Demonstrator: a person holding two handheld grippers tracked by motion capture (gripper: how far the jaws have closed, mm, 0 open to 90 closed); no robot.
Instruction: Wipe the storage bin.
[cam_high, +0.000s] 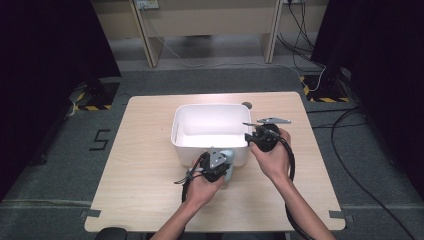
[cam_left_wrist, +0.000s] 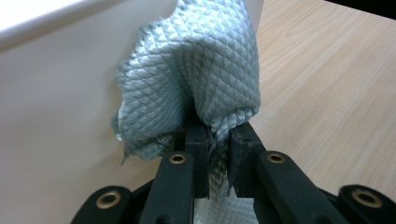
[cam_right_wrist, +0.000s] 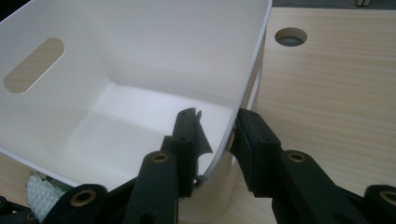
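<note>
No legible markings on the white bin (cam_high: 186, 131), centre frame, its interior bare. Left gripper (cam_left_wrist: 217, 144) fingers clench a teal quilted cloth (cam_left_wrist: 205, 70) against its outer wall. Right gripper (cam_right_wrist: 215, 140) fingers clamp the rim.

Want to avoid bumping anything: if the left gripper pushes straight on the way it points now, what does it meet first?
Most likely the white bin's outer wall. The left gripper is shut on the teal cloth, which bunches up ahead of the jaws against that wall, so the cloth would be pressed onto it first. The exact gap is hard to judge.

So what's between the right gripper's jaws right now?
The white bin's wall: the right gripper straddles its rim, one jaw inside, one outside, seen in the right gripper view.
</note>
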